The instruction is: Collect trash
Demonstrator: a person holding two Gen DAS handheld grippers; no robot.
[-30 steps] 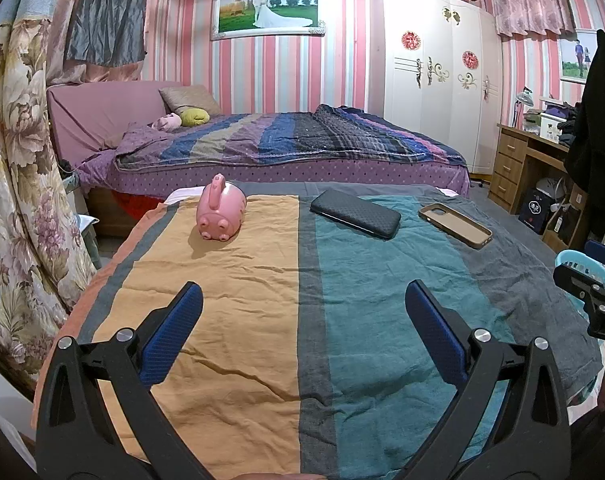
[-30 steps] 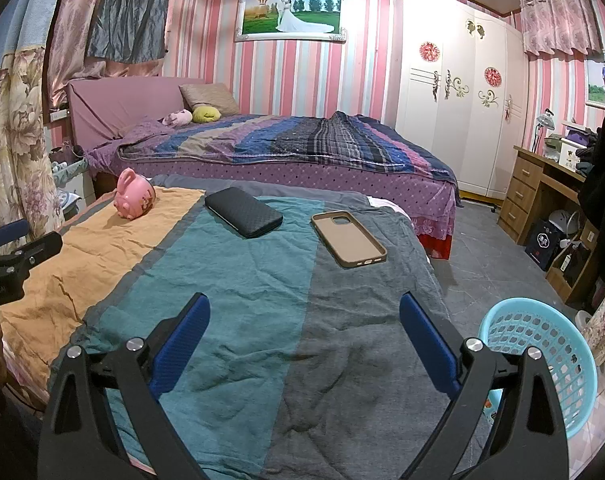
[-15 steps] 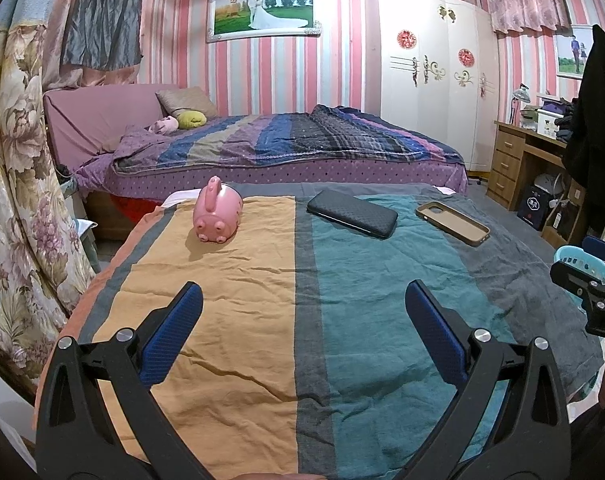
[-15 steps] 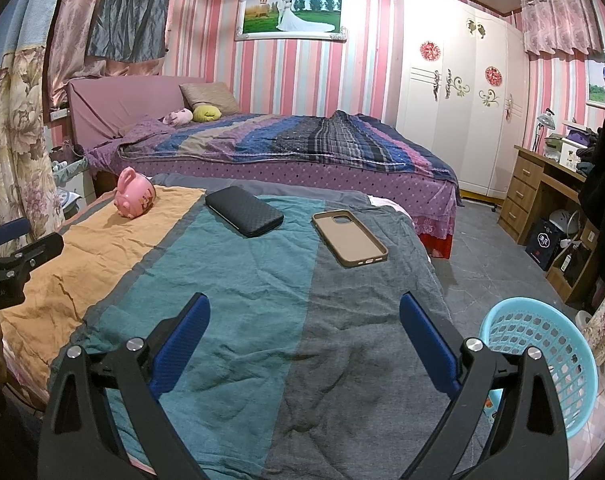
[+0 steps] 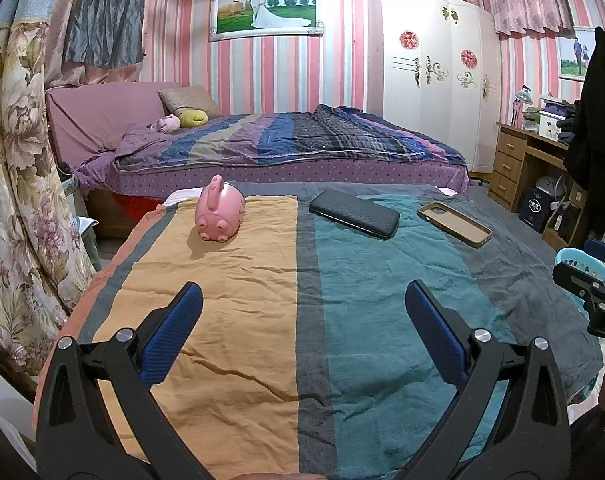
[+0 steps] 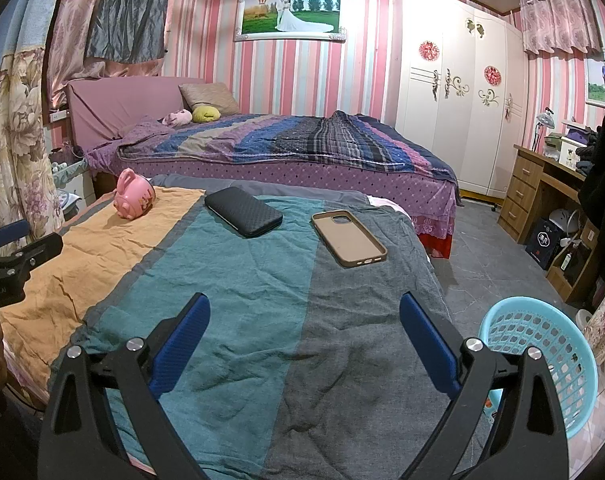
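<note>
- My left gripper (image 5: 302, 312) hangs above the near part of the striped cloth (image 5: 342, 300), fingers spread wide, nothing between them.
- My right gripper (image 6: 304, 320) hangs over the cloth's near right part, also spread wide and empty.
- The pink pig figurine (image 5: 219, 216) sits on the orange stripe near the cloth's far left corner.
- The black textured case (image 6: 242, 211) lies flat on the teal stripe by the far edge.
- The tan phone case (image 6: 348, 238) lies open side up on the grey stripe, near the far right corner, just apart from the black one.
- The light-blue plastic basket (image 6: 542, 356) stands on the floor off the cloth's right edge, beside my right gripper.
</note>
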